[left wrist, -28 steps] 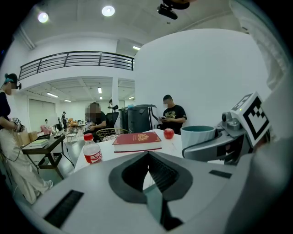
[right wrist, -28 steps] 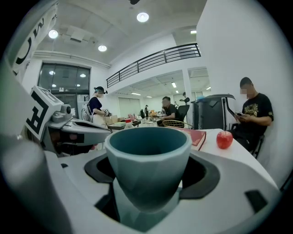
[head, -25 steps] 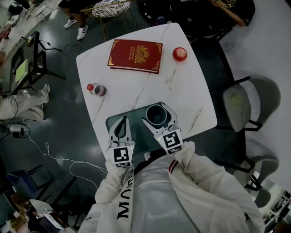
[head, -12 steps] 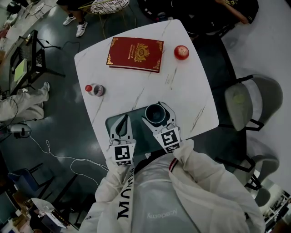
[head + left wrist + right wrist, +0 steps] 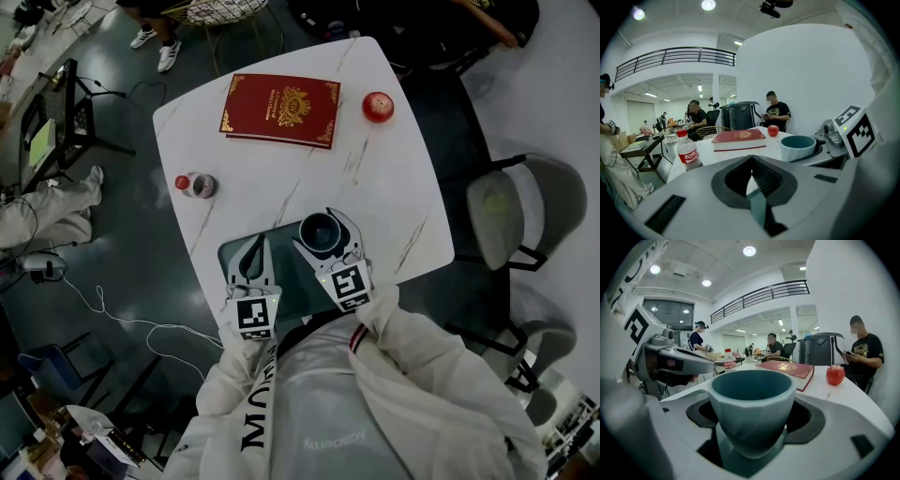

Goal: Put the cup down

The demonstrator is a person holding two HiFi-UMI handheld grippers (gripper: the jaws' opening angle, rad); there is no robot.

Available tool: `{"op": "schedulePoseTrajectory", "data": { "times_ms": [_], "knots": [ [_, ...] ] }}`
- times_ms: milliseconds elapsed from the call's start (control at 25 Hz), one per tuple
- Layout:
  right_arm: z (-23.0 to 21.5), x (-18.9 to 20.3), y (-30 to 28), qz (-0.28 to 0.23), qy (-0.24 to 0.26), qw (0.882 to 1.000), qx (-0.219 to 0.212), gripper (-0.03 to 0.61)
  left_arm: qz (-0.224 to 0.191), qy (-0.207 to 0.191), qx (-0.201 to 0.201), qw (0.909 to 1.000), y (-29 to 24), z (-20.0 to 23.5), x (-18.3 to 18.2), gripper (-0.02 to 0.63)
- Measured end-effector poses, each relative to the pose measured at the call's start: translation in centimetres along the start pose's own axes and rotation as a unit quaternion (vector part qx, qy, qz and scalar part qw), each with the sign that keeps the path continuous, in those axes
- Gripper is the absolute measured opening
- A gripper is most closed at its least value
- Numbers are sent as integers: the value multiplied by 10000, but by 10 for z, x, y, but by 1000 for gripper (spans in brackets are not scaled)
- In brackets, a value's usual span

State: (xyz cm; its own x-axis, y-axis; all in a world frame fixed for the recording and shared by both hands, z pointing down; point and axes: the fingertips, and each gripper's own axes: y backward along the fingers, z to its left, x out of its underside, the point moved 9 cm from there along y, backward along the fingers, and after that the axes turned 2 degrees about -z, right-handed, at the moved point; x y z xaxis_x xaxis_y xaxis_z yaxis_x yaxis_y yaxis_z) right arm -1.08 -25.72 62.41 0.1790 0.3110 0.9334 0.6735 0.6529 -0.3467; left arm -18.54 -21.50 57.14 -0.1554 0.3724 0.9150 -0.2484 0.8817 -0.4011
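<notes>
Right claw (image 5: 322,227) holds the teal cup (image 5: 752,404) upright between wide-set jaws, frame centre, above the dark mat (image 5: 286,272) on the tabletop (image 5: 375,178).

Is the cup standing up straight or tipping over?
Upright. The cup has its rim level and its mouth facing up.
</notes>
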Motion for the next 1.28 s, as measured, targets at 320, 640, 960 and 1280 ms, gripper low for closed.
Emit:
{"op": "schedulePoseTrajectory", "data": {
  "times_ms": [320,640,960,1280],
  "knots": [
    [-2,-1,-5,-45,27,10000,-23,388,50,-15,28,10000,-4,-1,-1,11],
    [-2,1,-3,-18,-22,10000,-18,388,90,-2,55,9999,-8,-2,0,11],
    [-3,3,-1,36,-132,9999,-48,388,69,3,63,10000,-8,-5,0,11],
    [-2,5,0,108,-151,9998,-49,388,62,7,63,10000,-7,-5,0,11]
  ]
}}
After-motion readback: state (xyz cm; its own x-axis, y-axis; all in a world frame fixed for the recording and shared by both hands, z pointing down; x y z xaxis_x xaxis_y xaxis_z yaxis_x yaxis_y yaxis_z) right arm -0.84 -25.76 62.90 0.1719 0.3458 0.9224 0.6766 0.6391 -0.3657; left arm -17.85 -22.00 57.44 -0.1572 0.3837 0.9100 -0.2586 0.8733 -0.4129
